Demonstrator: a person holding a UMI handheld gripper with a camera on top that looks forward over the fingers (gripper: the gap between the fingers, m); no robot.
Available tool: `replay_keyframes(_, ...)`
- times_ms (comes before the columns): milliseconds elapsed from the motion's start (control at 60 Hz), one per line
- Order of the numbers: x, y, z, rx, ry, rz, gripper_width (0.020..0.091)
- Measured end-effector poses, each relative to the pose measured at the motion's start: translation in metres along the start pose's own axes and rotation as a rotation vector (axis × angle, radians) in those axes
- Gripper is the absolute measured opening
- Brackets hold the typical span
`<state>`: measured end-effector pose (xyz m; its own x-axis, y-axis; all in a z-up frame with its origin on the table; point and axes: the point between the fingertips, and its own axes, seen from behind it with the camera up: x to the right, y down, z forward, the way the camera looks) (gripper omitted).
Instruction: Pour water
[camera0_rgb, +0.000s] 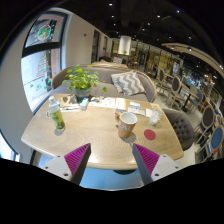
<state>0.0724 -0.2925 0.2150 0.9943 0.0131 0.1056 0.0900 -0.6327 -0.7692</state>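
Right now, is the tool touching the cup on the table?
Apart. The gripper view shows the open tool short of the cup, with bare table showing between its fingertips and the cup.

We see a leafy potted plant (83, 79) at the wooden table's (95, 128) far edge, a patterned cushion (128, 83) beyond.
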Motion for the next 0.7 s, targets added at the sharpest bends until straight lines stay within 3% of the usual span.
replay_keyframes(383, -0.074, 0.039, -0.003, -0.035, 0.024, 0.008, 0.0851)
replay_keyframes(700, -0.225, 0.037, 0.027, 0.005, -0.089, 0.021, 0.0855)
